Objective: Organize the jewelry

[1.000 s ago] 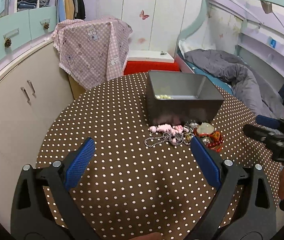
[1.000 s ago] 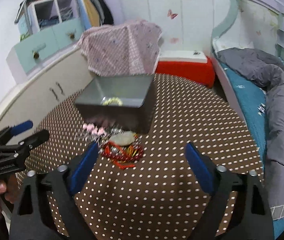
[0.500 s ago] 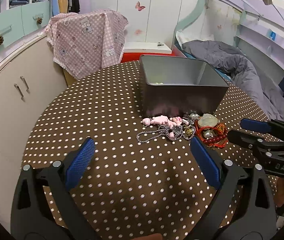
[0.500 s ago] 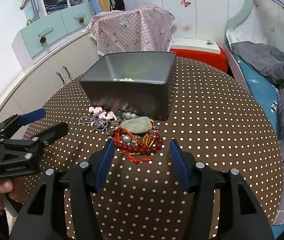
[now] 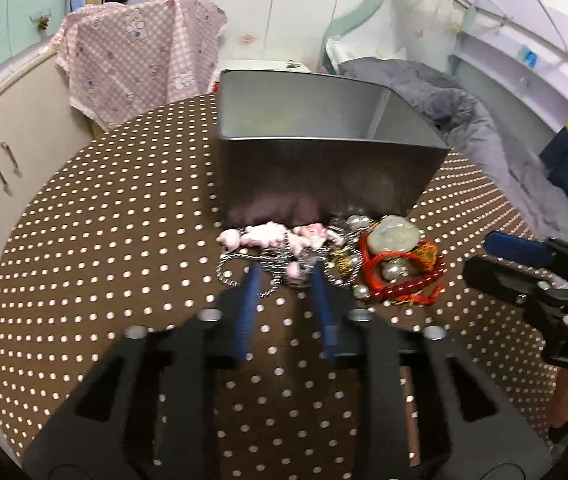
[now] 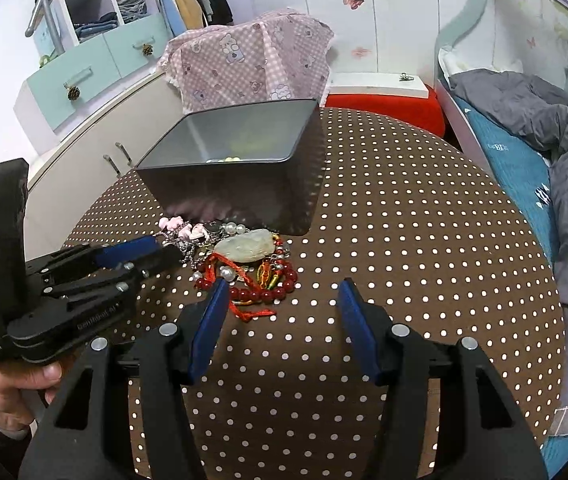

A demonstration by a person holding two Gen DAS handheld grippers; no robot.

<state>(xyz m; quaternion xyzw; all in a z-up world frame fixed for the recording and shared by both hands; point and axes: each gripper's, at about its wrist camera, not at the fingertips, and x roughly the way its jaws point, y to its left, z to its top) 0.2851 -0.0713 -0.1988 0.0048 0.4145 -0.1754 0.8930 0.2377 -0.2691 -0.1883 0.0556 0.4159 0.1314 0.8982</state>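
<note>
left gripper [image 5: 285, 270] jaws had just been closing, narrow, tips in the silver chain [image 5: 240, 268], grip unclear | right gripper [image 6: 282, 292] half open, empty, near red bead bracelet [image 6: 262, 286] | jewelry pile touched grey tin [image 6: 232, 168] on dotted table [image 6: 403, 240]

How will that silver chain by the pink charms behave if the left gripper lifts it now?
The silver chain lies in loose loops, so it will probably droop limp from the left gripper, whose jaws have just been closing around it. It tangles with the pink charms, so those likely come along. It also runs into the pile near the red bead bracelet, which may drag.
</note>
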